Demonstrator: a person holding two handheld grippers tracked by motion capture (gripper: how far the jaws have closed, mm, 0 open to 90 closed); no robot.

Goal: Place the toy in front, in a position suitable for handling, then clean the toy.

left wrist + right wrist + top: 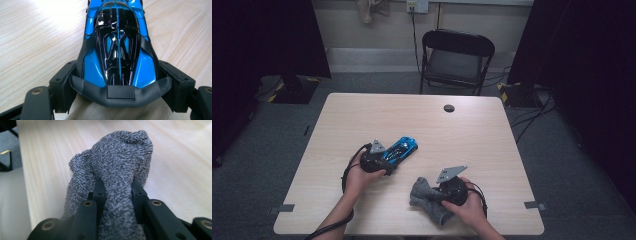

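On the table (362, 107), left claw (388, 162) grips a blue toy car (401, 148), right claw (432, 196) pinches grey cloth (424, 192)

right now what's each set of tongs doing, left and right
Left tongs: closed on the rear of the blue toy car, jaws on either side of it.
Right tongs: closed on a bunched fold of the grey cloth.

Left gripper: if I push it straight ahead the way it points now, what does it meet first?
The left gripper already holds the blue toy car; beyond the car's nose lies bare table, seemingly free.
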